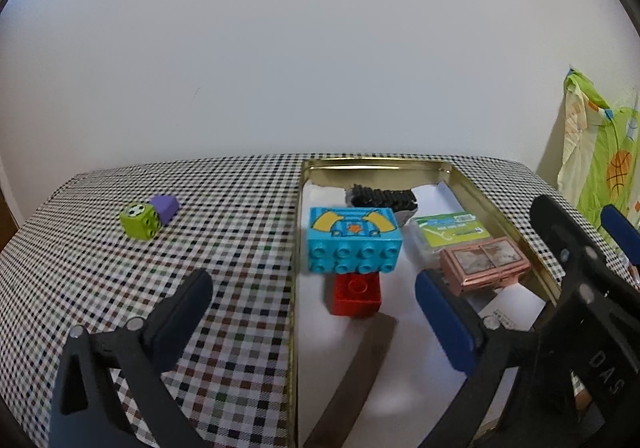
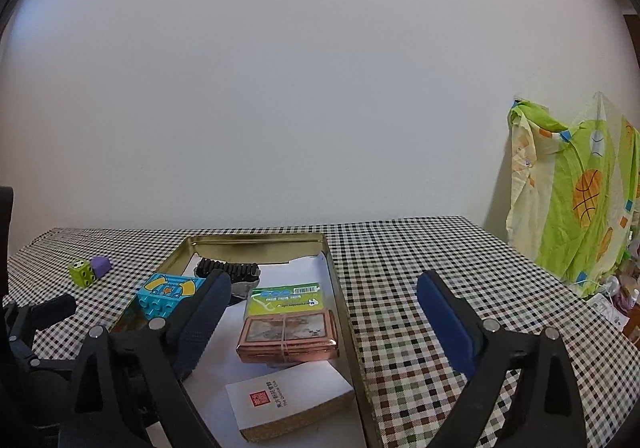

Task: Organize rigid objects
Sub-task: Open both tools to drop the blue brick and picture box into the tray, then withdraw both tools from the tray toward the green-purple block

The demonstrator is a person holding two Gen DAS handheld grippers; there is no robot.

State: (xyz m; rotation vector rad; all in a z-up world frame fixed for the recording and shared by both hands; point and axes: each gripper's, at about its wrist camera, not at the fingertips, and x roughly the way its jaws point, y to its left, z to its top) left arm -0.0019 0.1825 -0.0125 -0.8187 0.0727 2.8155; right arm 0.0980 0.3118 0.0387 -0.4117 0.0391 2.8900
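Tablecloth point(image 1: 120, 288), checked, covers the whole table. Far left on it: green dice block point(image 1: 139, 221) touching purple block point(image 1: 166, 207), both outside the tin and, by my judgement, not yet sorted. Left gripper point(image 1: 314, 312), fingers spread wide, nothing between them, hangs over the tin's near left edge; likely just free of the bricks ahead. Gold tin point(image 1: 297, 288), shallow, paper-lined, serves as the collecting place. Inside, left to right: blue printed brick point(image 1: 354, 238) resting on red brick point(image 1: 356, 294), stacked to save floor; black comb point(image 1: 382, 196) at the back; green packet point(image 1: 452, 230); copper case point(image 1: 484, 266) in front of it; white booklet point(image 2: 288, 402) nearest. Right gripper point(image 2: 324, 316), fingers likewise spread and empty, straddles the tin's right wall. Bedding bag point(image 2: 576, 191), green patterned, stands off the table at far right.
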